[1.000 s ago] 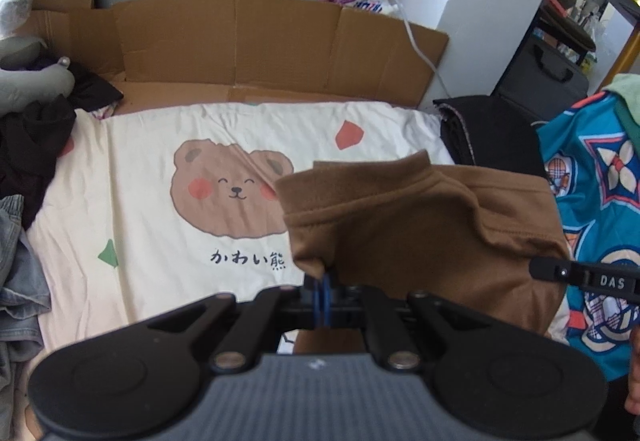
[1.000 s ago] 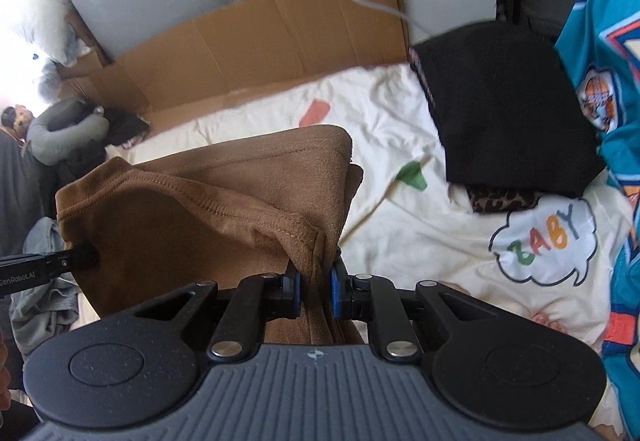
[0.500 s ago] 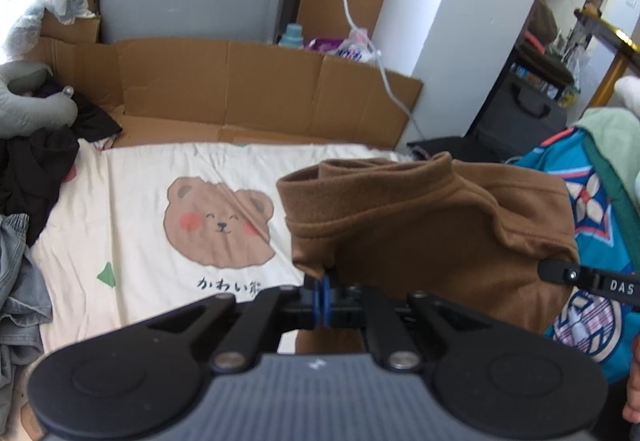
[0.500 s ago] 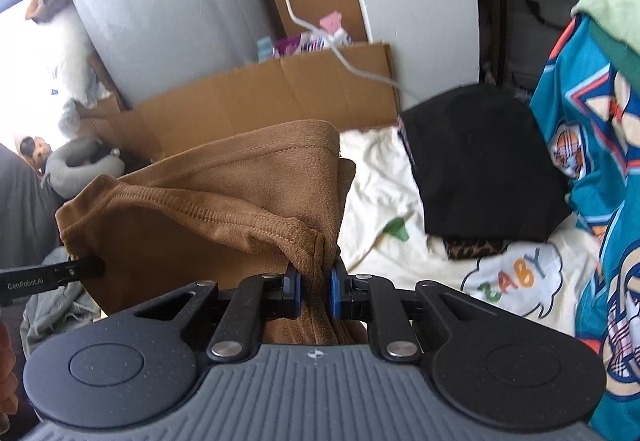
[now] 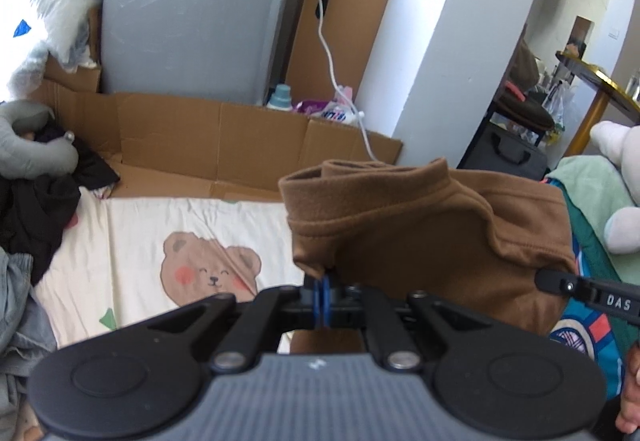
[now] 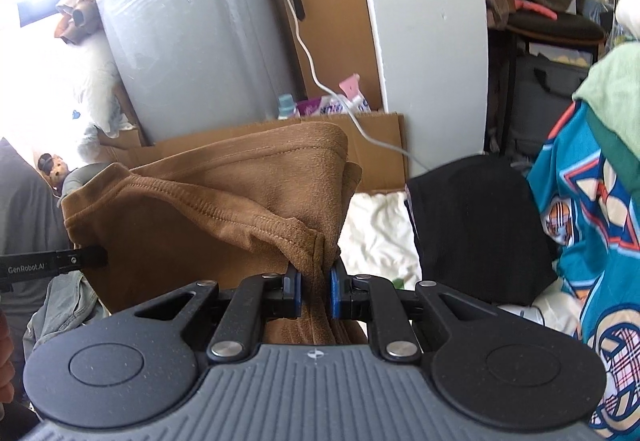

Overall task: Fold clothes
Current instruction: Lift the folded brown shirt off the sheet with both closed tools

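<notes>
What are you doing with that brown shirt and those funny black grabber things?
A person is folding clothes with two hand-held grippers. The left gripper and the right gripper are each shut on a bunched edge of the brown garment, holding it in the air between them. Below is a cream sheet with a bear picture. A black garment lies to the right, with a teal patterned one beside it.

A soft, matt, fleece-like brown garment (image 5: pixel 432 241) with stitched hems is shown. The left gripper (image 5: pixel 322 295) and right gripper (image 6: pixel 315 291) are seen in matt black plastic with bright metal rivets and blue pads. The printed sheet (image 5: pixel 192 241) is of creased cotton-like cloth; the cardboard (image 5: pixel 224 133) is dull brown paperboard.
</notes>
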`<control>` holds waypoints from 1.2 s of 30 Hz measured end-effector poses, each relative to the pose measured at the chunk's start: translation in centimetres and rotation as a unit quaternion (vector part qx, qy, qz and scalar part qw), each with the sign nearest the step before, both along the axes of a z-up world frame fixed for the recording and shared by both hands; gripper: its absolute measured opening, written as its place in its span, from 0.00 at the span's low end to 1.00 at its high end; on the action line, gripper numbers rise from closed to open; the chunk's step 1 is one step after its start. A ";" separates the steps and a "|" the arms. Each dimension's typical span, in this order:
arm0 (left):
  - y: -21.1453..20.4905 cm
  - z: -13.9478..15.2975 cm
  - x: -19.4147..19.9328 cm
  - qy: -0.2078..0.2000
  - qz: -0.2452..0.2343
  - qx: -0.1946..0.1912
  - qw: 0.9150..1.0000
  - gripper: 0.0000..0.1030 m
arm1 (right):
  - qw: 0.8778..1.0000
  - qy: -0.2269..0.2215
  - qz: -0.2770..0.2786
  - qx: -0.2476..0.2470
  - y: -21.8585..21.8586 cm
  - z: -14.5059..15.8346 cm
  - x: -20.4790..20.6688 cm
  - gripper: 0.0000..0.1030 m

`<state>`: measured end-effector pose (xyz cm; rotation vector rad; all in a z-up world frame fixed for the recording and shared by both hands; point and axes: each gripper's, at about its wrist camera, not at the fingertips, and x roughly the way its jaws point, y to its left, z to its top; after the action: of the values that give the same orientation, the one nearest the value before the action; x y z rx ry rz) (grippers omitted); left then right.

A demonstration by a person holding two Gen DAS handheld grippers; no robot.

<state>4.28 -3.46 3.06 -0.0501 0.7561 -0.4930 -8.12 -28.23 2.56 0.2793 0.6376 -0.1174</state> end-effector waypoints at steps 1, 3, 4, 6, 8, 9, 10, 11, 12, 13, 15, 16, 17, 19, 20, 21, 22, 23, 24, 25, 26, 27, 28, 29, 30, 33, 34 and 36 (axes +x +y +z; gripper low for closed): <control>-0.1 0.3 0.0 -0.003 -0.001 -0.001 1.000 0.02 | 1.000 -0.004 0.000 0.002 0.0 0.3 0.0 0.12; -0.1 0.8 0.1 -0.007 0.001 -0.007 1.000 0.02 | 1.000 -0.010 -0.003 0.007 -0.3 0.9 -0.1 0.12; -0.2 1.0 0.2 -0.008 0.001 -0.010 1.000 0.02 | 1.000 -0.013 -0.004 0.008 -0.5 1.2 -0.1 0.12; -0.4 1.5 0.3 -0.013 -0.001 -0.013 1.000 0.02 | 1.000 -0.017 -0.004 0.006 -0.6 1.6 0.1 0.12; -0.6 2.0 0.3 -0.017 -0.004 -0.014 1.000 0.02 | 1.000 -0.021 -0.004 0.003 -0.8 2.1 0.2 0.12; -0.7 2.2 0.3 -0.019 -0.005 -0.015 1.000 0.02 | 1.000 -0.023 -0.003 0.000 -0.8 2.4 0.3 0.12; -0.9 2.5 0.4 -0.021 -0.005 -0.017 1.000 0.02 | 1.000 -0.024 -0.002 -0.003 -0.8 2.6 0.3 0.12; -1.0 2.8 0.4 -0.023 -0.006 -0.020 1.000 0.02 | 1.000 -0.025 -0.002 -0.007 -0.9 2.8 0.4 0.12; -1.2 3.2 0.4 -0.026 -0.006 -0.021 0.999 0.02 | 1.000 -0.026 -0.002 -0.009 -1.0 3.1 0.5 0.12; -1.3 3.5 0.5 -0.029 -0.007 -0.022 0.999 0.02 | 1.000 -0.027 -0.003 -0.013 -1.0 3.6 0.5 0.12; -1.7 4.3 0.5 -0.037 -0.012 -0.022 0.999 0.02 | 0.999 -0.032 -0.005 -0.017 -1.2 4.5 0.6 0.12; -1.9 4.7 0.6 -0.041 -0.014 -0.024 0.999 0.02 | 0.999 -0.035 -0.005 -0.020 -1.3 5.0 0.6 0.12; -2.0 5.2 0.6 -0.043 -0.016 -0.027 0.999 0.02 | 0.999 -0.039 -0.006 -0.024 -1.3 5.6 0.5 0.12; -2.0 5.9 0.8 -0.046 -0.017 -0.034 0.998 0.02 | 0.998 -0.046 -0.006 -0.031 -1.3 6.7 0.4 0.12; -2.1 6.4 0.8 -0.049 -0.017 -0.036 0.998 0.02 | 0.998 -0.049 -0.007 -0.035 -1.3 7.2 0.4 0.12; -2.1 6.9 0.8 -0.053 -0.018 -0.038 0.998 0.02 | 0.998 -0.052 -0.007 -0.039 -1.3 7.8 0.4 0.12; -2.1 7.3 0.7 -0.057 -0.019 -0.040 0.997 0.02 | 0.998 -0.055 -0.007 -0.044 -1.3 8.3 0.4 0.12; -2.1 7.8 0.7 -0.060 -0.020 -0.042 0.997 0.02 | 0.997 -0.058 -0.007 -0.048 -1.2 8.9 0.4 0.12; -2.2 8.3 0.7 -0.064 -0.021 -0.044 0.997 0.02 | 0.997 -0.061 -0.006 -0.052 -1.2 9.4 0.4 0.12; -2.3 8.9 0.7 -0.068 -0.022 -0.044 0.996 0.02 | 0.996 -0.064 -0.007 -0.053 -1.2 9.9 0.4 0.12; -2.4 9.4 0.7 -0.073 -0.025 -0.044 0.996 0.02 | 0.996 -0.067 -0.009 -0.053 -1.4 10.4 0.4 0.12; -2.6 9.9 0.7 -0.078 -0.027 -0.044 0.996 0.02 | 0.996 -0.070 -0.011 -0.051 -1.6 10.8 0.5 0.12; -2.8 10.3 0.8 -0.081 -0.028 -0.042 0.995 0.02 | 0.996 -0.073 -0.013 -0.049 -1.8 11.2 0.5 0.12; -3.0 10.6 0.8 -0.083 -0.028 -0.042 0.995 0.02 | 0.996 -0.074 -0.014 -0.051 -1.9 11.5 0.6 0.12; -3.3 10.8 1.0 -0.083 -0.028 -0.041 0.995 0.02 | 0.996 -0.075 -0.013 -0.052 -2.1 11.7 0.7 0.12; -4.4 11.1 1.2 -0.083 -0.030 -0.038 0.995 0.02 | 0.996 -0.077 -0.011 -0.054 -2.6 11.9 0.9 0.12; -5.0 11.1 1.2 -0.085 -0.034 -0.034 0.995 0.02 | 0.996 -0.077 -0.012 -0.053 -2.9 11.8 0.9 0.12; -6.0 11.0 1.0 -0.085 -0.041 -0.029 0.995 0.02 | 0.996 -0.078 -0.017 -0.049 -3.4 11.5 0.9 0.12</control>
<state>5.31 -9.49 14.08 -0.0301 0.5781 -0.5891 -7.24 -31.67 14.10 0.2026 0.4715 -0.1582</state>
